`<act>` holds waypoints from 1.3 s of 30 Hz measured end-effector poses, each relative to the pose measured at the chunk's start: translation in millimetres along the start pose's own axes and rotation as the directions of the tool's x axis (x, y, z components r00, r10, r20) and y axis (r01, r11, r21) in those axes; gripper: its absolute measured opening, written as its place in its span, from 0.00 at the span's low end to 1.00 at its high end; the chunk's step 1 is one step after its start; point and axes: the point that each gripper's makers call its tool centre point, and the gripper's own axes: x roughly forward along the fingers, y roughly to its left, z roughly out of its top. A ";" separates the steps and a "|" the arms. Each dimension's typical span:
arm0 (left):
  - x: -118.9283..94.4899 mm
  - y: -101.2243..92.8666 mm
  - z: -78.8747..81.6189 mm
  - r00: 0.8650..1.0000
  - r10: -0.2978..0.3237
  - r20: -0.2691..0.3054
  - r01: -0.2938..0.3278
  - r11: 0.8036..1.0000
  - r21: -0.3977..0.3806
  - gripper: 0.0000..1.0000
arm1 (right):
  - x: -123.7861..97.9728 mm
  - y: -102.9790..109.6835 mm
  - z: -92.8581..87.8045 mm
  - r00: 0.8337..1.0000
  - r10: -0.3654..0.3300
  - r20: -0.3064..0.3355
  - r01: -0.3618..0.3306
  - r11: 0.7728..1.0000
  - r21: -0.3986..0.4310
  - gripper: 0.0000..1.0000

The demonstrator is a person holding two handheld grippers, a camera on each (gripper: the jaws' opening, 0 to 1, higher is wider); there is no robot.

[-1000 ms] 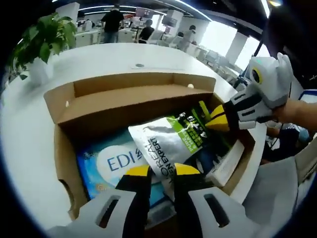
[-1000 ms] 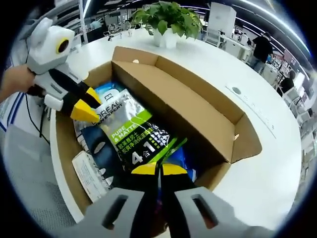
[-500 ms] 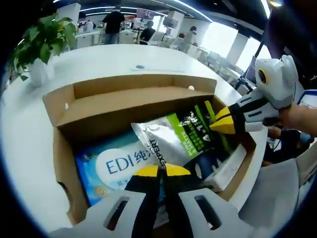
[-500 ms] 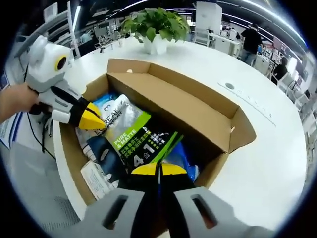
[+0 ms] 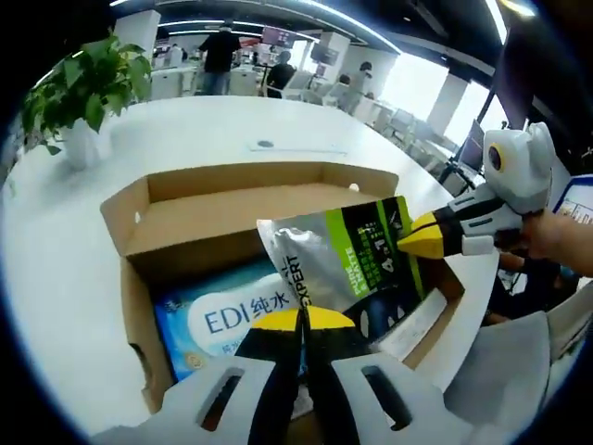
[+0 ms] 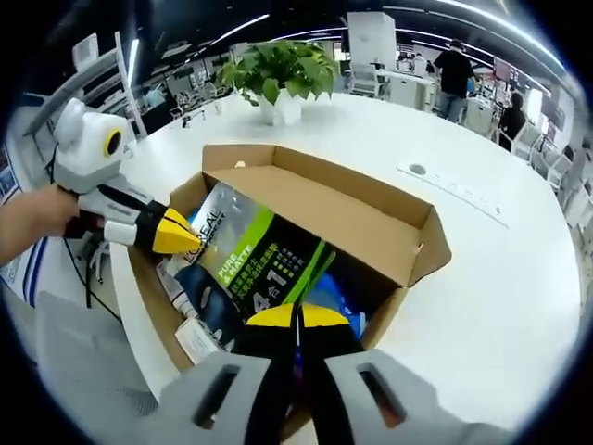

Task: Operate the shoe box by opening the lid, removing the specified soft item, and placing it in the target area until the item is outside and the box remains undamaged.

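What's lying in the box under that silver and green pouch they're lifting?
Under the pouch in the cardboard box lie a blue EDI pack and a white packet. Whatever sits deeper beneath them is covered.

"EXPERT", "PURE & MATTE" and "4合1" on the silver-green pouch [image 6: 248, 262]; "EDI 纯水" on the blue pack [image 5: 218, 320] in the box.

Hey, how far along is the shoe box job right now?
Done: the cardboard box is open. In hand: both grippers, left and right, are shut on the silver-green pouch, raised above the blue pack. Left: carry it clear and set it on the white table.
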 end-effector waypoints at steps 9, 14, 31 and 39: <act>-6.1 -13.6 17.2 0.999 -0.002 0.032 0.001 1.000 0.020 0.00 | -18.6 -8.3 14.5 0.999 -0.012 0.045 0.012 1.000 0.011 0.00; -7.9 -26.3 27.3 0.999 -0.013 0.043 0.011 0.999 0.040 0.00 | -34.4 -15.8 19.8 0.998 -0.021 0.061 0.019 1.000 0.021 0.00; 7.5 -74.4 42.2 0.997 -0.074 0.035 0.071 0.994 0.085 0.00 | -69.5 -50.1 5.5 0.997 -0.070 0.037 0.069 0.997 0.042 0.00; 19.2 -93.9 47.0 0.994 -0.102 0.027 0.099 0.990 0.104 0.00 | -81.9 -69.5 -3.4 0.995 -0.096 0.020 0.095 0.993 0.065 0.00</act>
